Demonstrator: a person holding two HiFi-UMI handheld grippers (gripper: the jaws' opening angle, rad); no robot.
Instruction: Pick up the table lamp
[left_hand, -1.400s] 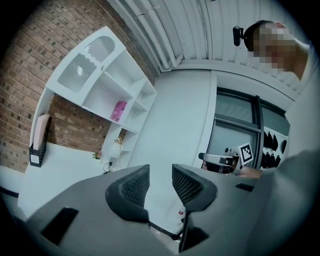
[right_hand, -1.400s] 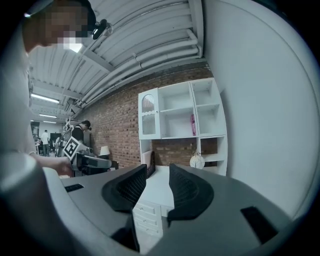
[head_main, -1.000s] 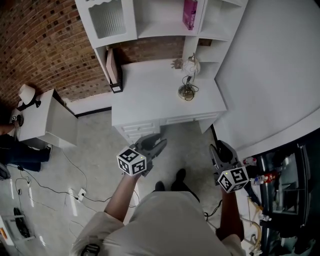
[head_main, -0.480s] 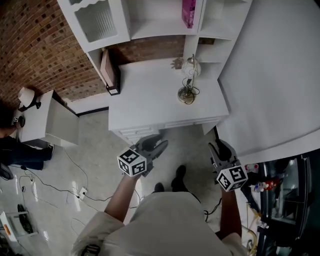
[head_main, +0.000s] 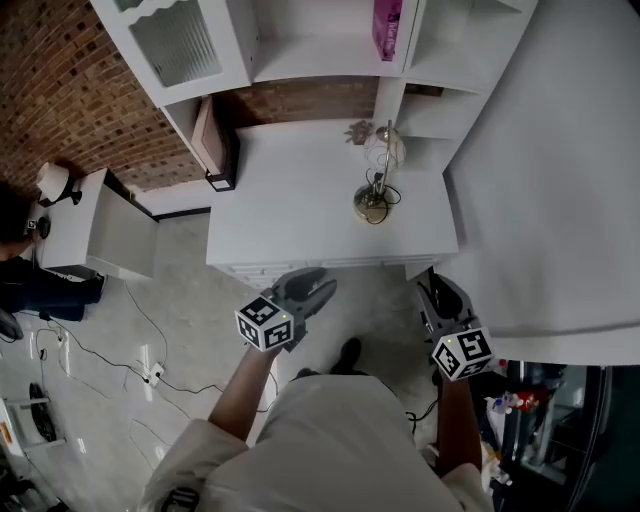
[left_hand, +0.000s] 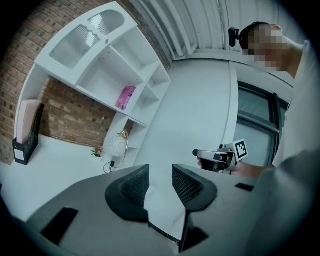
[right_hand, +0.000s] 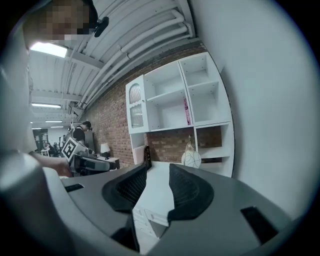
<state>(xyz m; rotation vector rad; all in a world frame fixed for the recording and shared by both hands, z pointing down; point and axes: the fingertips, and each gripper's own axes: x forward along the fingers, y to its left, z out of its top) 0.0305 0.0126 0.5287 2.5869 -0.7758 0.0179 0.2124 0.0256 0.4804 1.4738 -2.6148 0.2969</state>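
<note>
White desk (head_main: 290, 210) with drawers, set against a red brick wall (head_main: 60, 90), seen steeply from above the person who stands before it with a gripper in each hand. The left gripper (head_main: 318, 288) is held out just short of the desk's front edge. Its two dark, ribbed fingers (left_hand: 134, 186) stand a little apart, with a narrow gap between them and nothing in it. The right gripper (head_main: 436, 288) is held about level with it, off the desk's right front corner. Its fingers (right_hand: 186, 187) are also parted by a narrow gap and grip nothing. Neither gripper touches the desk.

The table lamp (head_main: 377, 178) stands upright on the desk, well ahead of both pairs of fingers, toward the back right of the desktop. It is ahead and to the right of the left fingers, and ahead and slightly to the left of the right fingers. It has a pale round globe shade, a thin curved metal stem and a round base, with a dark cord looped beside the base.

A small plant (head_main: 357, 130) sits just beyond the lamp. A white shelf unit (head_main: 320, 55) rises farther ahead of the fingers, with a pink book (head_main: 386, 25) upright on a shelf above the lamp. A black file holder (head_main: 218, 150) with a pale pink folder stands ahead and to the left of the left fingers, at the desk's back left corner.
</note>
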